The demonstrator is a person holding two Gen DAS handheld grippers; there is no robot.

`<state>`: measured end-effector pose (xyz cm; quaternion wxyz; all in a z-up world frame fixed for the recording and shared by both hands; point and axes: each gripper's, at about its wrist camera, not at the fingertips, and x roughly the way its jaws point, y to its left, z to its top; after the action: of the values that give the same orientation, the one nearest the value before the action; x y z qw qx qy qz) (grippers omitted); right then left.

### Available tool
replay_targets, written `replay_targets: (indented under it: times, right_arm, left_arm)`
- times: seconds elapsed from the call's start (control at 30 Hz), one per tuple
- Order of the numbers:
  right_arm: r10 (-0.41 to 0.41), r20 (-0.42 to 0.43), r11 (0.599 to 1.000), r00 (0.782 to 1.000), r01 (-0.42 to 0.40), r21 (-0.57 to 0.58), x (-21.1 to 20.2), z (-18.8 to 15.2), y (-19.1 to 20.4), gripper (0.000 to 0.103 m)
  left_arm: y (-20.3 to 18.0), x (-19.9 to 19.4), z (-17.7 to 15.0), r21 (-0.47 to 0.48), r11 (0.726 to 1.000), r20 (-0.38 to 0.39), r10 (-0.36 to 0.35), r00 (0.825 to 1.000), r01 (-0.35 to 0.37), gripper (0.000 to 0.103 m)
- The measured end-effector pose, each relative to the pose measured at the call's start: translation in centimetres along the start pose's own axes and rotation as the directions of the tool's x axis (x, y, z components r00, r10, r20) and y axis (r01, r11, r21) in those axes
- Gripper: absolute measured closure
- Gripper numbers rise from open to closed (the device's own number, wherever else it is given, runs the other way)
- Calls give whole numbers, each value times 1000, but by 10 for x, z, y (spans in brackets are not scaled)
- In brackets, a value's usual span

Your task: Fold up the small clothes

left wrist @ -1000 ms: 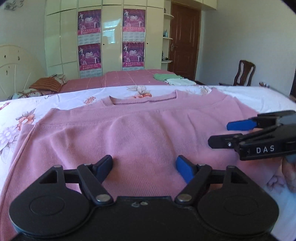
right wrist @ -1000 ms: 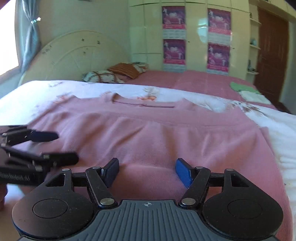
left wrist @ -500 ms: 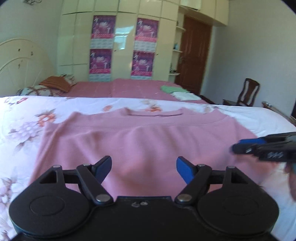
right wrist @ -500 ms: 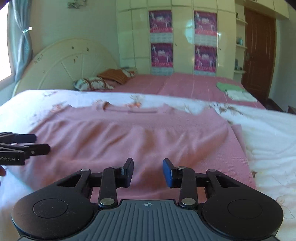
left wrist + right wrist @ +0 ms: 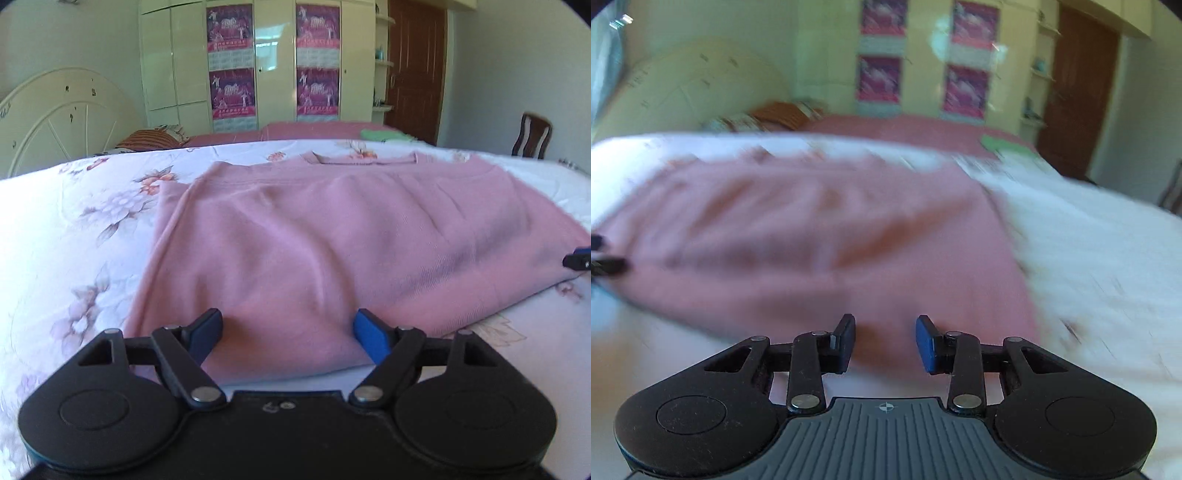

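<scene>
A pink sweater (image 5: 332, 236) lies flat on the floral bedsheet (image 5: 74, 236), collar at the far side. My left gripper (image 5: 288, 332) is open, its fingers wide apart over the sweater's near hem, holding nothing. My right gripper (image 5: 885, 341) is open with a narrower gap, at the sweater's near edge (image 5: 849, 240); that view is blurred by motion. The right gripper's tip shows at the right edge of the left wrist view (image 5: 580, 258). The left gripper's tips show at the left edge of the right wrist view (image 5: 605, 258).
A second bed with a pink cover (image 5: 314, 129) holds a folded green and white pile (image 5: 384, 134). Pillows (image 5: 155, 138) and a headboard (image 5: 62, 114) are at the far left. A wooden chair (image 5: 532, 136) and a brown door (image 5: 413, 66) stand at the right.
Both grippers have drawn back to the sweater's near hem and apart from each other. The right gripper first narrowed, then widened a little. The right wrist view is now blurred.
</scene>
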<state>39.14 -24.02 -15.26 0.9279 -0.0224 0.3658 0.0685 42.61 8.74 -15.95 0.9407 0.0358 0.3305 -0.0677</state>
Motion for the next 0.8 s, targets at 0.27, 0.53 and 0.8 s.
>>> replay_targets:
  times: [0.27, 0.53, 0.8]
  right_arm:
    - [-49, 46, 991, 998, 43, 130, -26, -2, -22, 67]
    - [-5, 58, 987, 998, -5, 158, -33, 9, -2, 67]
    - [174, 36, 981, 984, -177, 81, -2, 21, 82, 67]
  left_arm:
    - [4, -8, 1, -13, 997, -46, 79, 996, -80, 24]
    - [-28, -12, 21, -33, 997, -16, 74, 997, -75, 26]
    - [-60, 9, 15, -4, 996, -53, 84, 995, -84, 24]
